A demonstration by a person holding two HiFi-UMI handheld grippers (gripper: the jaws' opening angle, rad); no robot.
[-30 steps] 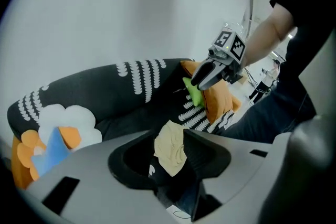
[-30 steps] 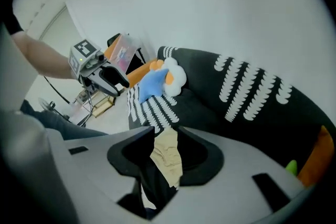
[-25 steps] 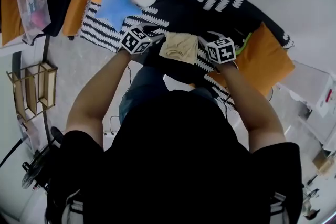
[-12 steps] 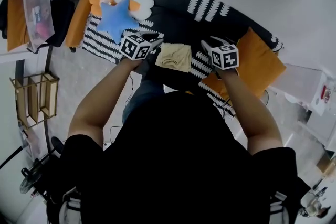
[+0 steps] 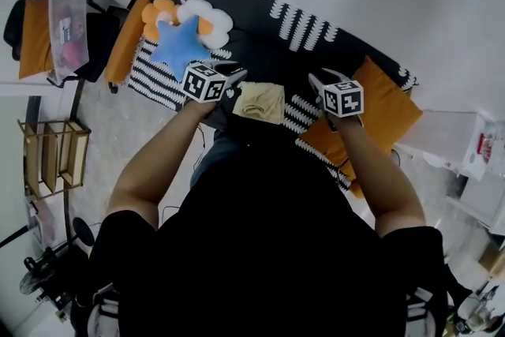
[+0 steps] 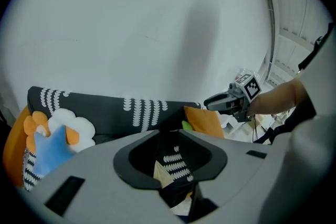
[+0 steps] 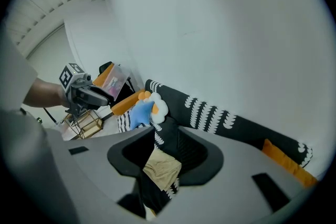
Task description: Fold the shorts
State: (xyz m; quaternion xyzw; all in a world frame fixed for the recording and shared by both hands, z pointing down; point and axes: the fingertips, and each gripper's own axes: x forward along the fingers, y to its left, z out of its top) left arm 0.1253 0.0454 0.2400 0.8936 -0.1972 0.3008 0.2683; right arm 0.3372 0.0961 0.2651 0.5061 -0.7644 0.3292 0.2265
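1. Beige shorts (image 5: 262,101) lie folded on the sofa (image 5: 260,51) seat.
2. Left tongs (image 5: 237,75), just closed partway, and right tongs (image 5: 316,79) stand apart, empty, above the sofa.
3. We judge the fold done; we lift clear without snagging.

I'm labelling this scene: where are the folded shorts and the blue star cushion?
shorts (image 5: 263,101): head view, middle of the folded beige cloth.
blue star cushion (image 5: 177,47): head view, centre of the star.

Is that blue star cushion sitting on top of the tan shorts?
No, the blue star cushion rests at the left end of the sofa in the head view, while the tan shorts lie apart near its middle.
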